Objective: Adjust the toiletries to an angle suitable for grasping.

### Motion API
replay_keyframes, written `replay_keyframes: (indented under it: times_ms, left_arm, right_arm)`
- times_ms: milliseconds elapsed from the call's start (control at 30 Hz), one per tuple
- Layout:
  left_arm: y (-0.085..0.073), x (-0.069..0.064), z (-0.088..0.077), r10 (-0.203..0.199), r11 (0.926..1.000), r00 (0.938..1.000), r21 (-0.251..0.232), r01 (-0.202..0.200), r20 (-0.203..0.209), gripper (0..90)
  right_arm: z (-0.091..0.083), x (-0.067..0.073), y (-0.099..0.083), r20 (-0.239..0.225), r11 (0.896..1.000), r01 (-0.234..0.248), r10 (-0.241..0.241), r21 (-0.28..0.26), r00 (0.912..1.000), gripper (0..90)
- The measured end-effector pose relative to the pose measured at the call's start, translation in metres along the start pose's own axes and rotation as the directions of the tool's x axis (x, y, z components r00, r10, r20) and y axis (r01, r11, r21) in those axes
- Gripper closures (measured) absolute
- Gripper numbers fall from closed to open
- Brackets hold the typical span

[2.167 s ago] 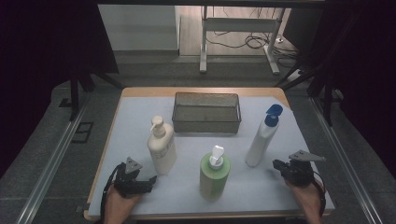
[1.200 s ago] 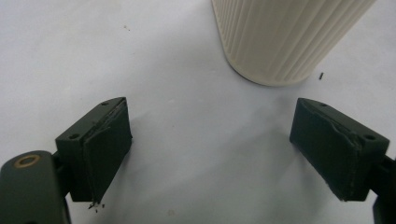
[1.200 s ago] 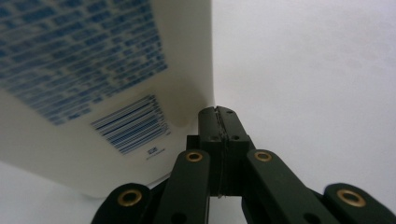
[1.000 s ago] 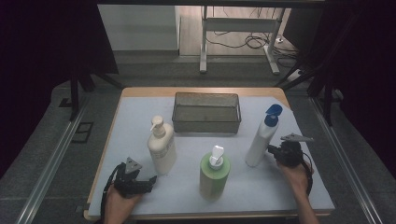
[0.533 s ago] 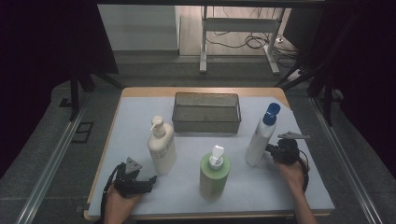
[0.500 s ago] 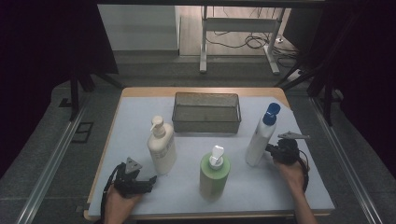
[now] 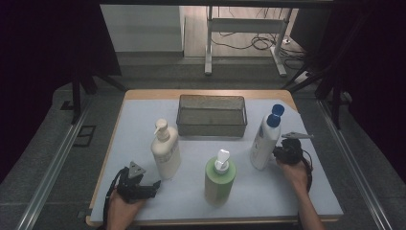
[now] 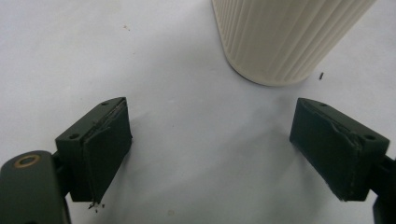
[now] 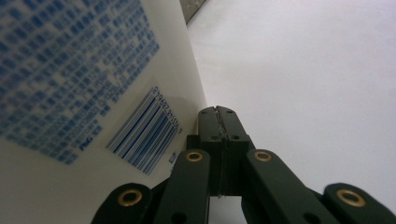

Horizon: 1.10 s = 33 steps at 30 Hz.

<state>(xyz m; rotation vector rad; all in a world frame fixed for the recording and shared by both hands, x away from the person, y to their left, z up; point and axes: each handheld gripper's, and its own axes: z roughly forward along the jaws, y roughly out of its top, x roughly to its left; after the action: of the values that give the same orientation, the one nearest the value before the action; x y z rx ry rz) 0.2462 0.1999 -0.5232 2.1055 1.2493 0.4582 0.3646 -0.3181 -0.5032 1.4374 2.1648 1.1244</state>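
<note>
My left gripper (image 7: 154,184) rests near the front left corner of the bench (image 7: 143,120), its jaws spread wide apart with only bare white cover between them. In the left gripper view the ribbed base of the cream pump bottle (image 8: 285,37) stands just beyond the pads (image 8: 105,149), apart from them. That bottle (image 7: 165,151) is upright a little in from the left edge.

To its right, close to the front edge and about midway along it, stands the green pump bottle (image 7: 219,177), also upright.

My right gripper (image 7: 276,154) sits toward the right edge, its jaws pressed together with nothing between them. In the right gripper view the closed tips (image 9: 217,122) lie right against the side of the white bottle with the blue cap (image 9: 84,93), next to its barcode; I cannot tell whether they actually touch it. That bottle (image 7: 265,140) leans slightly, its blue cap tipped toward the back right corner.

Farthest off, near the middle of the back edge, sits the dark mesh basket (image 7: 211,125).
</note>
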Motion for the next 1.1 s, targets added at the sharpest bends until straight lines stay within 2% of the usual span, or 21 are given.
replay_keyframes:
  times_ms: [200, 367, 533, 700, 800, 933, 967, 1100]
  left_arm:
    - [0.0, 0.0, 0.0, 0.0, 1.0, 1.0, 0.0, 0.0, 0.0, 12.6]
    - [0.0, 0.0, 0.0, 0.0, 1.0, 1.0, 0.0, 0.0, 0.0, 12.6]
    - [0.0, 0.0, 0.0, -0.001, 1.0, 1.0, -0.001, 0.001, 0.0, 12.6]
    - [0.0, 0.0, 0.0, 0.0, 1.0, 1.0, -0.001, 0.0, 0.0, 12.7]
    - [0.0, 0.0, 0.0, 0.0, 1.0, 1.0, -0.001, 0.0, 0.0, 12.7]
    - [0.0, 0.0, 0.0, 0.002, 1.0, 1.0, 0.0, -0.002, 0.0, 12.6]
    - [0.0, 0.0, 0.0, 0.002, 1.0, 1.0, 0.0, -0.002, 0.0, 12.6]
    - [0.0, 0.0, 0.0, 0.001, 1.0, 1.0, 0.0, -0.001, 0.0, 12.7]
  right_arm:
    - [0.005, -0.002, 0.002, -0.024, 1.0, -0.009, 0.009, -0.007, 0.9997, 89.8]
    - [0.01, -0.002, 0.005, -0.025, 1.0, -0.01, 0.01, -0.003, 0.9996, 89.8]
    - [0.015, 0.0, 0.009, -0.017, 1.0, 0.009, -0.009, 0.005, 0.9998, 89.8]
    - [0.011, 0.0, 0.007, -0.009, 1.0, 0.005, -0.005, 0.0, 1.0, 88.9]
    - [-0.002, -0.001, 0.0, -0.005, 1.0, 0.013, -0.013, 0.002, 0.9999, 88.6]
    - [-0.029, 0.0, -0.016, -0.004, 1.0, 0.028, -0.028, -0.01, 0.9996, 89.3]
    - [-0.029, 0.0, -0.016, -0.004, 1.0, 0.028, -0.028, -0.01, 0.9996, 89.3]
    - [-0.054, 0.014, -0.028, -0.043, 0.999, 0.028, -0.03, -0.034, 0.9986, 89.6]
